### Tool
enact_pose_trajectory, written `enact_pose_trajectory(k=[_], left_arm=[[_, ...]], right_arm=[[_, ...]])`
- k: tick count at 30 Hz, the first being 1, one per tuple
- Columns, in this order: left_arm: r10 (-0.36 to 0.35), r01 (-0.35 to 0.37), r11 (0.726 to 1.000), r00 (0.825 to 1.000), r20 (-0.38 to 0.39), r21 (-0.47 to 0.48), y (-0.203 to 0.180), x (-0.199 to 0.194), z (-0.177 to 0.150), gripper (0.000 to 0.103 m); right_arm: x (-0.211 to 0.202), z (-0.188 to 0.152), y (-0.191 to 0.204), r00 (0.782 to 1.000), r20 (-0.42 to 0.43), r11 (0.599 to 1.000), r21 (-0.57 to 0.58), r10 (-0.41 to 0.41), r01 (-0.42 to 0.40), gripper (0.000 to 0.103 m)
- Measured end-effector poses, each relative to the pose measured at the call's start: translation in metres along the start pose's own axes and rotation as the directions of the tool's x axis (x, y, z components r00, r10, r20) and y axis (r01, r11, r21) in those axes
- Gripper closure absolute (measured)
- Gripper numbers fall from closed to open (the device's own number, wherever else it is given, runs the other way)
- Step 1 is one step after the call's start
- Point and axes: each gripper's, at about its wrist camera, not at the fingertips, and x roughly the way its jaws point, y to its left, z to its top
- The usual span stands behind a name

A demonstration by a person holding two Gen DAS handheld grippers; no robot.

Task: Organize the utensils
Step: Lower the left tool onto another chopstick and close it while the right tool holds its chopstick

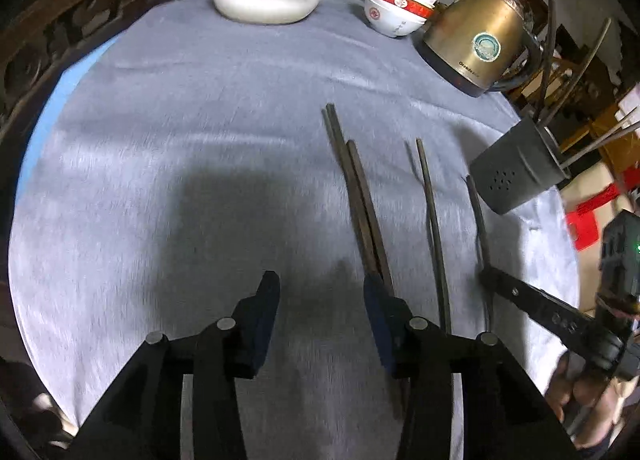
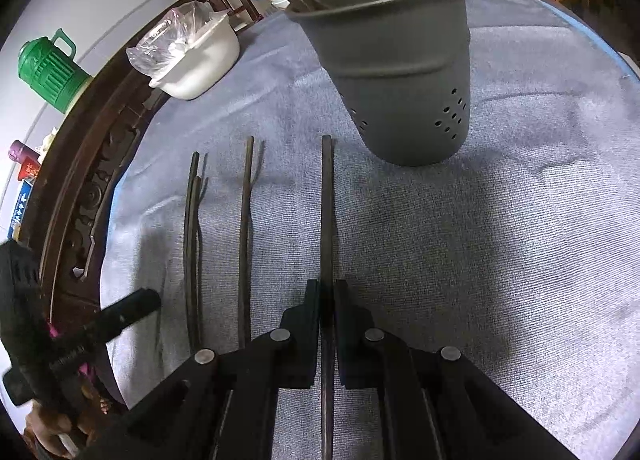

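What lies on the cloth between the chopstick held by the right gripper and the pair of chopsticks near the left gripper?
One single chopstick lies alone there, parallel to the held chopstick and the pair of chopsticks. The right wrist view shows it best.

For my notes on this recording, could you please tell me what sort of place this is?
Most likely a dining table in a home: a grey cloth covers it, with stacked red-and-white bowls and a brass-coloured electric kettle at the far edge. Dark chopsticks lie beside a grey utensil holder.
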Motion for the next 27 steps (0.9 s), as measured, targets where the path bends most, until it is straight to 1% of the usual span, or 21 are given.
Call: enact_pose_trajectory(k=[3,4,7,8,10,11,12,14,16,18,20,22,23,24,25,26,27], left_arm=[[0.015,-0.015,1.0,0.999,-0.029,0.0,-0.008,0.011,0.011,0.058],[0.036,-0.036,0.999,0.998,-0.043,0.003,-0.01,0.016,0.014,0.059],[0.054,-0.053,0.998,0.998,-0.045,0.023,-0.014,0.022,0.019,0.059],[0.051,-0.05,0.998,0.997,-0.05,0.026,-0.015,0.023,0.02,0.061],[0.058,-0.056,0.998,0.997,-0.051,0.037,-0.014,0.024,0.022,0.072],[0.103,-0.099,0.994,0.992,-0.069,0.055,-0.016,0.029,0.024,0.093],[0.134,-0.129,0.989,0.989,-0.062,0.076,-0.018,0.029,0.026,0.1],[0.127,-0.12,0.989,0.989,-0.08,0.084,-0.017,0.03,0.031,0.1],[0.067,-0.063,0.997,0.992,-0.108,0.046,-0.012,0.028,0.035,0.099],[0.036,-0.036,0.999,0.995,-0.091,0.003,-0.009,0.023,0.038,0.091],[0.018,-0.018,1.0,0.997,-0.073,-0.007,-0.012,0.019,0.039,0.08],[0.015,-0.015,1.0,0.997,-0.08,0.005,-0.017,0.021,0.039,0.078],[0.021,-0.02,1.0,0.996,-0.087,0.018,-0.021,0.025,0.039,0.078],[0.041,-0.039,0.999,0.995,-0.094,0.029,-0.023,0.029,0.038,0.076],[0.057,-0.054,0.998,0.996,-0.067,0.036,-0.024,0.028,0.039,0.074],[0.092,-0.089,0.995,0.993,-0.07,0.046,-0.022,0.029,0.04,0.076],[0.12,-0.116,0.992,0.987,-0.104,0.051,-0.021,0.034,0.04,0.085]], right_arm=[[0.001,0.001,0.001,1.0,-0.002,1.0,0.003,-0.003,0.003,0.094],[0.001,0.001,0.002,1.0,-0.003,1.0,0.002,-0.004,0.004,0.094],[0.001,0.001,0.002,1.0,-0.007,1.0,-0.005,-0.01,0.01,0.094],[0.001,0.002,0.002,1.0,-0.01,1.0,-0.008,-0.01,0.01,0.094],[0.002,0.003,0.002,1.0,-0.015,1.0,-0.012,-0.01,0.01,0.094],[0.002,0.003,0.003,1.0,-0.016,1.0,-0.015,-0.011,0.01,0.094],[0.002,0.004,0.003,1.0,-0.018,1.0,-0.017,-0.011,0.011,0.094],[0.003,0.004,0.003,1.0,-0.02,1.0,-0.019,-0.012,0.012,0.094],[0.003,0.005,0.004,1.0,-0.02,1.0,-0.021,-0.009,0.008,0.094],[0.004,0.005,0.004,1.0,-0.019,1.0,-0.017,-0.003,0.003,0.094],[0.003,0.004,0.003,1.0,-0.018,1.0,-0.018,-0.004,0.004,0.094],[0.003,0.004,0.004,1.0,-0.017,1.0,-0.019,-0.005,0.005,0.094],[0.004,0.004,0.004,1.0,-0.018,1.0,-0.019,-0.003,0.003,0.094],[0.003,0.003,0.003,1.0,-0.017,1.0,-0.017,-0.002,0.001,0.094],[0.003,0.003,0.003,1.0,-0.018,1.0,-0.016,0.0,0.0,0.094],[0.002,0.003,0.002,1.0,-0.018,1.0,-0.017,0.0,0.0,0.094],[0.002,0.002,0.002,1.0,-0.018,1.0,-0.017,0.0,-0.001,0.094]])
